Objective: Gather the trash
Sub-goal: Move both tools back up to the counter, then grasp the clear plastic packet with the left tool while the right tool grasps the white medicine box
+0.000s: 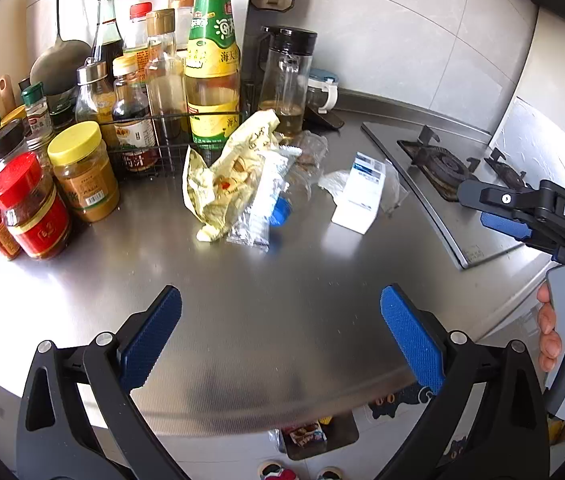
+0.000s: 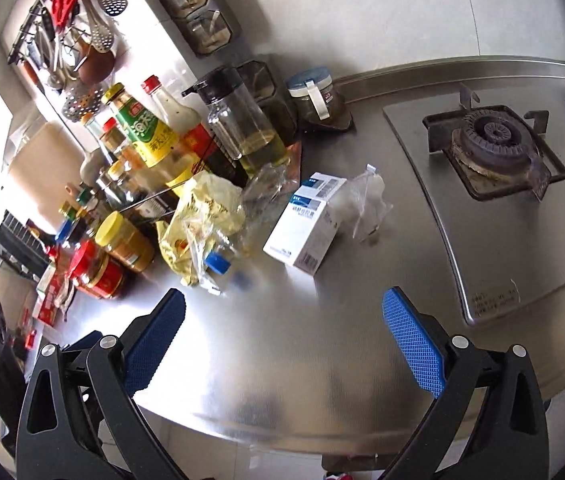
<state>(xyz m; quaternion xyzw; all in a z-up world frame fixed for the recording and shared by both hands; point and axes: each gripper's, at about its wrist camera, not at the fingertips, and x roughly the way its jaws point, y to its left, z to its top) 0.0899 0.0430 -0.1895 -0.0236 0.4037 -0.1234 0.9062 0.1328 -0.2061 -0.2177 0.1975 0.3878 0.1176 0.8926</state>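
Observation:
Trash lies in a loose heap on the steel counter (image 1: 282, 280): a crumpled yellow wrapper (image 1: 226, 176), a clear-and-white plastic wrapper (image 1: 260, 208) over a blue cap (image 1: 280, 210), a white-and-blue carton (image 1: 358, 196) and a clear plastic bag (image 1: 334, 180). My left gripper (image 1: 280, 332) hangs open above the counter's front, short of the heap, with nothing between its blue pads. My right gripper (image 2: 282, 332) is open and empty too, in front of the carton (image 2: 306, 228) and the yellow wrapper (image 2: 206, 208). In the left wrist view, the right gripper (image 1: 478, 208) appears at the right, held by a hand (image 1: 550, 332).
Sauce bottles (image 1: 212, 64) and jars (image 1: 82, 172) crowd the counter's left and back behind the heap. An oil dispenser (image 1: 286, 80) stands at the back wall. A gas stove (image 2: 494, 152) fills the right. Below the counter's edge a dark container (image 1: 314, 436) holds wrappers.

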